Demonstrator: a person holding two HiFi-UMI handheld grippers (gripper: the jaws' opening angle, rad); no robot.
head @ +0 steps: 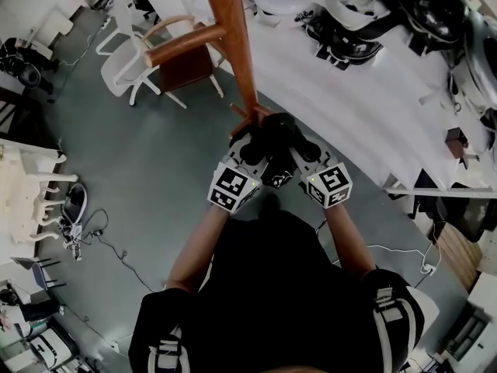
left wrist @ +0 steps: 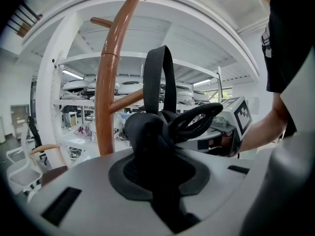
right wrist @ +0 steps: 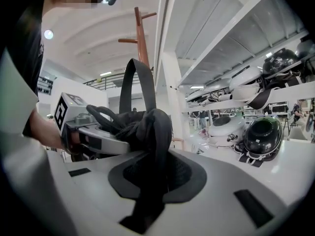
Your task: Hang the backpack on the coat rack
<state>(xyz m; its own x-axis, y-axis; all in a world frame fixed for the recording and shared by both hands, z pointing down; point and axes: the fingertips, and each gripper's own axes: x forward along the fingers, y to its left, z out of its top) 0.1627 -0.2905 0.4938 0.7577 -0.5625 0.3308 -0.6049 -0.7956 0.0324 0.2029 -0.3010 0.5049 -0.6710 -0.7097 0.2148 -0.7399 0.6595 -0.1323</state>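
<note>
My left hand-held gripper [left wrist: 155,149] is clamped on the black backpack [left wrist: 142,129]. My right hand-held gripper [right wrist: 152,146] grips the same bundle from the other side. The 2 sit close together, holding the backpack up just beside the brown coat rack [head: 233,45], its top loop [left wrist: 150,77] upright.

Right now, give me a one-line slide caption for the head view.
Left gripper and right gripper grip a black fabric backpack beside the brown wooden coat rack.

Black backpack [head: 273,134] — bunched, beside wooden coat rack [head: 233,45]
</note>
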